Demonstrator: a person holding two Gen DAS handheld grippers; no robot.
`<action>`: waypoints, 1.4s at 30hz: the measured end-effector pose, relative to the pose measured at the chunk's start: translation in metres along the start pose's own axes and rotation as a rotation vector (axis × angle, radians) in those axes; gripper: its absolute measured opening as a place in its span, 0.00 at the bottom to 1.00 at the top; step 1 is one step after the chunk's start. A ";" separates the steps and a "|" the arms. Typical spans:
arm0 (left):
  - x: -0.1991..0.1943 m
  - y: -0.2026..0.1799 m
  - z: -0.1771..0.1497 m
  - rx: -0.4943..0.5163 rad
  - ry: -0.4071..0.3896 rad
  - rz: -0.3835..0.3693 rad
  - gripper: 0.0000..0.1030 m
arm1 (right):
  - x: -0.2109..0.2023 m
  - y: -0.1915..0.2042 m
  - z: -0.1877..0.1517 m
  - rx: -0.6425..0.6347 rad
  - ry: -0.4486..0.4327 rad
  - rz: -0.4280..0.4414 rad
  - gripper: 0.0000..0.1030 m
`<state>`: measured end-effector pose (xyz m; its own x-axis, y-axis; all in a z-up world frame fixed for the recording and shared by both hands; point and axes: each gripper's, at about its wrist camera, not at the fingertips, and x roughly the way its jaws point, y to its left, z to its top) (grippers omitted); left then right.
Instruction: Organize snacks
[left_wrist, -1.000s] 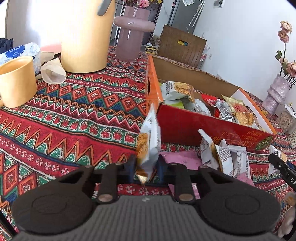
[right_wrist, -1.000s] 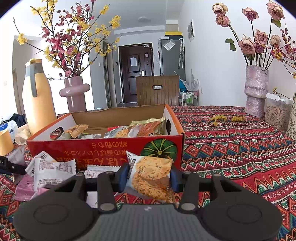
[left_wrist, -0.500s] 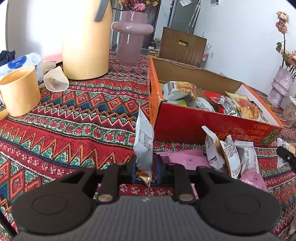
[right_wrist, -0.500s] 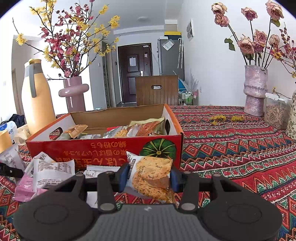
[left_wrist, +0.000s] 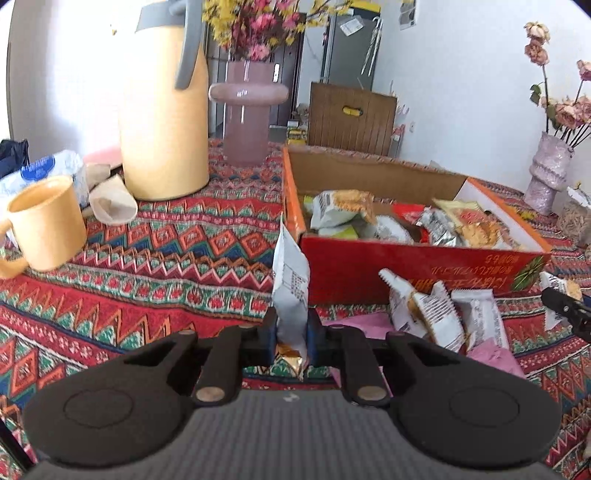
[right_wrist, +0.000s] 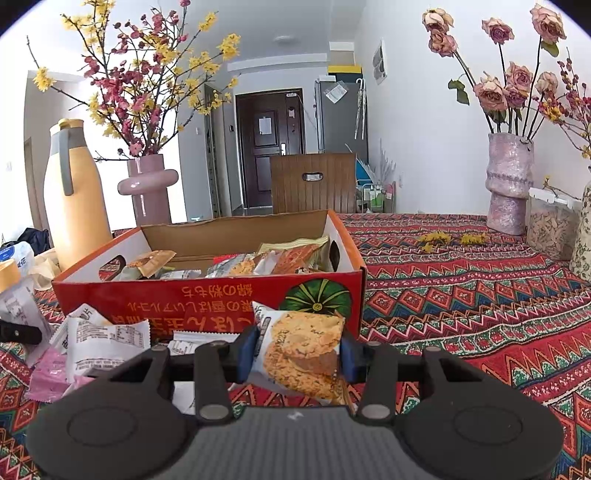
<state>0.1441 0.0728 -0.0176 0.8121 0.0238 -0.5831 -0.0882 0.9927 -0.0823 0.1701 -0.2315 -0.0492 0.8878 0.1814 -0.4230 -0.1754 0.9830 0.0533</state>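
Observation:
My left gripper is shut on a white snack packet that stands on edge between the pads, just left of the red cardboard box. Inside that box lie several snack packets. More loose packets sit on the cloth in front of the box. In the right wrist view, my right gripper is shut on a cookie packet, held before the box at its front right corner. The left gripper's tip shows at the far left edge.
A yellow mug, a tall yellow jug and a pink vase stand left of the box. Pink wrappers lie under the loose packets. At the right stand a vase of dried roses and a clear container.
My left gripper has lifted and pulled back a little, and its white packet has turned from its printed face to its plain edge. The right gripper and cookie packet have stayed still.

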 end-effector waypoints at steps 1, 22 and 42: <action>-0.003 -0.001 0.002 0.004 -0.010 -0.005 0.15 | -0.002 0.000 0.001 -0.002 -0.004 0.004 0.43; 0.008 -0.067 0.085 0.051 -0.169 -0.072 0.15 | 0.033 0.026 0.088 -0.062 -0.135 0.032 0.43; 0.029 -0.017 0.023 0.057 0.049 0.015 1.00 | 0.015 0.015 0.063 -0.020 -0.155 0.092 0.43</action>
<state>0.1831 0.0590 -0.0144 0.7813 0.0346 -0.6232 -0.0663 0.9974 -0.0278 0.2079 -0.2124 0.0024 0.9224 0.2740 -0.2723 -0.2660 0.9617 0.0667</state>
